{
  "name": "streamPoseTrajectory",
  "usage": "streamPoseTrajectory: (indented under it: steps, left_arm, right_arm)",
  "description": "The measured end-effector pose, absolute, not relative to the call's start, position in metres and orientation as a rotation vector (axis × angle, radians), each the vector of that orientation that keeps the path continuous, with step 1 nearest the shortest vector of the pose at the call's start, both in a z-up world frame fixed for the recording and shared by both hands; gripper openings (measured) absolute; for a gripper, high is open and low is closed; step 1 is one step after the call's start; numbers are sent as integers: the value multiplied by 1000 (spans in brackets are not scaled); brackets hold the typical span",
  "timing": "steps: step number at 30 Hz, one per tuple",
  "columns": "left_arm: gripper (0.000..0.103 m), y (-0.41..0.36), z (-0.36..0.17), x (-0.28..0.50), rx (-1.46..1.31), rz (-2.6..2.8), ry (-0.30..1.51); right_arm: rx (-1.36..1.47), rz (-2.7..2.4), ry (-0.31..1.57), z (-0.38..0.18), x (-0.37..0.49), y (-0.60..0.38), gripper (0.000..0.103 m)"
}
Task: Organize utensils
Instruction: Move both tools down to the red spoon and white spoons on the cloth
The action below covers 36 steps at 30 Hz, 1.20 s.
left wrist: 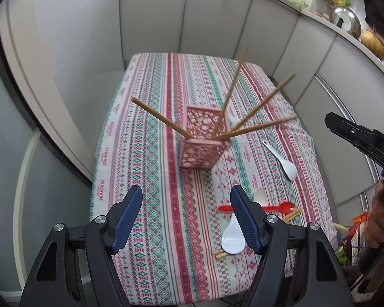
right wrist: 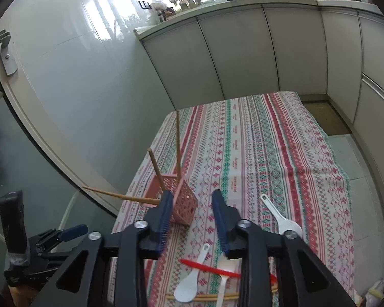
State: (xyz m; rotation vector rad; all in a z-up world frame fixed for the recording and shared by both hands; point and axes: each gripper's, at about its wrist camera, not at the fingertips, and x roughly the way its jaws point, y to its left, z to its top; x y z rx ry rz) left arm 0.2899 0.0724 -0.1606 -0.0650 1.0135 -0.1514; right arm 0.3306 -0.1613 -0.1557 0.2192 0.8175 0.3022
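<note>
- Left tool: hovering over the worktop, jaws gaping, gripping nothing.
- Right tool: likewise spread wide and carrying nothing.
- Pink holder: standing at 12 o'clock of the left tool, four chopsticks fanning out.
- Spoons, white and red: lying at 3 o'clock over loose chopsticks.

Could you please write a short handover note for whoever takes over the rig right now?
Left gripper: open, empty, above the table.
Right gripper: open, empty.
Pink basket: upright on the tablecloth, four chopsticks already in it.
Left to sort: three white spoons, one red spoon, and chopsticks lying under them.
</note>
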Motion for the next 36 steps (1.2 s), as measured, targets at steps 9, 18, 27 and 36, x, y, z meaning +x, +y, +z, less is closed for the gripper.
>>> streamPoseTrajectory:
  steps: [9, 18, 27, 36]
  left_arm:
    - [74, 21, -191, 282, 68, -243, 1108]
    - [74, -37, -227, 280, 174, -337, 1199]
    - [64, -104, -258, 290, 405, -473, 1167]
    - [50, -153, -292, 290, 676, -656, 1092]
  right_arm:
    - [216, 165, 1098, -210, 313, -216, 57]
    - [212, 89, 1213, -241, 297, -260, 57]
    - [215, 58, 1249, -253, 293, -286, 58]
    - [233, 46, 1262, -258, 290, -304, 59]
